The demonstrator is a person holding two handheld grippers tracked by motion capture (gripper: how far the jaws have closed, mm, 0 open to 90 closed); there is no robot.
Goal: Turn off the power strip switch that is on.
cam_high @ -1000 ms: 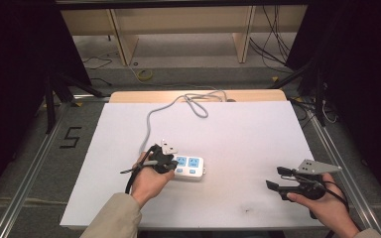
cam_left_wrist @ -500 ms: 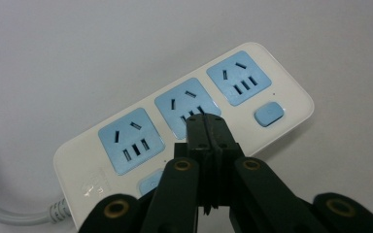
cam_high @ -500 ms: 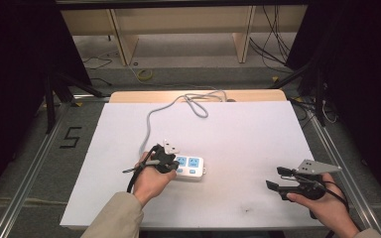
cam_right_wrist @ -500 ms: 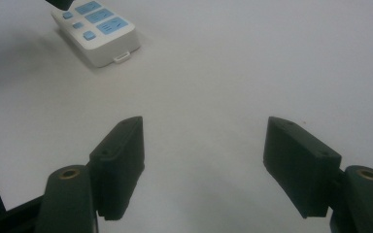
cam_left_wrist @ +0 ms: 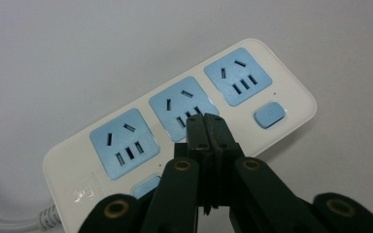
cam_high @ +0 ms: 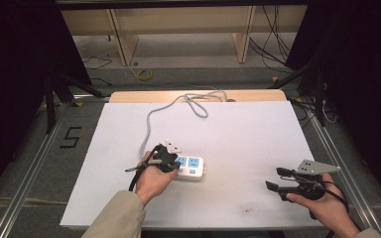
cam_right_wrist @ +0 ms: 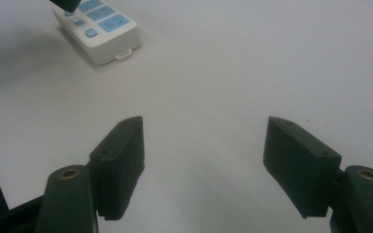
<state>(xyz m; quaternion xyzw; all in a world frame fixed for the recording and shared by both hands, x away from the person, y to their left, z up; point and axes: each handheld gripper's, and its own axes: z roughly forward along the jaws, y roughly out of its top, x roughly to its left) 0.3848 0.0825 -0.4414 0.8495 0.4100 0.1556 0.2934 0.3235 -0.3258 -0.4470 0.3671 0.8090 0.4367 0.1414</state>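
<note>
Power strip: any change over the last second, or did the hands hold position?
Nothing visibly changed. The left gripper stays shut, jaws pressed together with nothing between them, poised over the middle of the power strip. The right gripper stays open above the bare white table, off to the strip's right. The strip and its grey cord lie where they did.

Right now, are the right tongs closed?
No, in the right gripper view the right tongs stand wide apart over the bare white table, holding nothing.
</note>
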